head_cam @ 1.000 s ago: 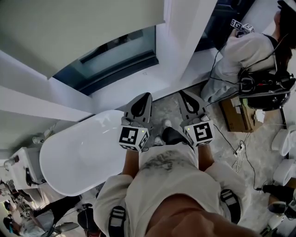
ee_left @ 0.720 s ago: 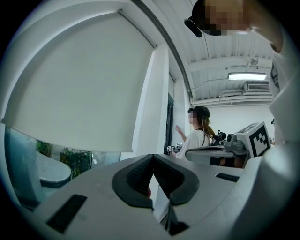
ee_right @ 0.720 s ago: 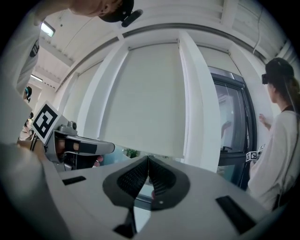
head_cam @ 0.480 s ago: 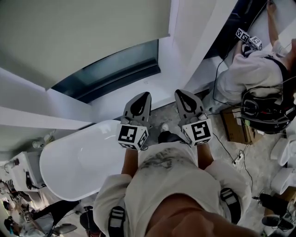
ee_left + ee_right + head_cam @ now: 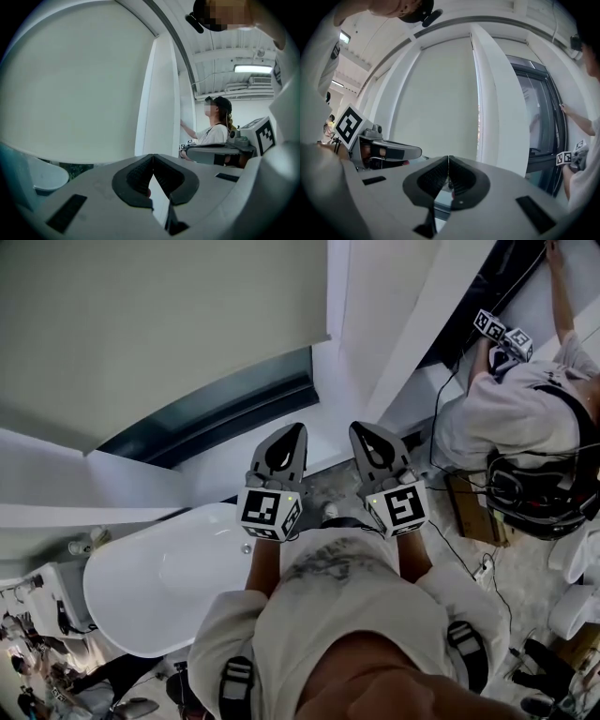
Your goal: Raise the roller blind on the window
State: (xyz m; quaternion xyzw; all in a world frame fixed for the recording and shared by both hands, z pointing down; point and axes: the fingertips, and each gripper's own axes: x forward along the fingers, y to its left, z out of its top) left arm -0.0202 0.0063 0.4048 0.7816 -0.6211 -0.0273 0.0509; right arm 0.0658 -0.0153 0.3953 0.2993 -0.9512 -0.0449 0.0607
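**Both grippers are pointing level at the lowered blind, shut and empty.**

The left gripper is pressing its dark, ribbed pads tip to tip with nothing between them. The right gripper is doing the same, its wedge-shaped jaws meeting at the tips on nothing. Straight ahead, the roller blind is hanging as a smooth, matte, pale beige sheet over most of the window. Its straight bottom edge is leaving a dark strip of glass uncovered above the white sill. A flat-faced white pillar is standing just right of the blind. Below and to the left, a glossy white oval bathtub is lying near the wall. At the far right, another person in a pale shirt is reaching up toward the neighbouring window.
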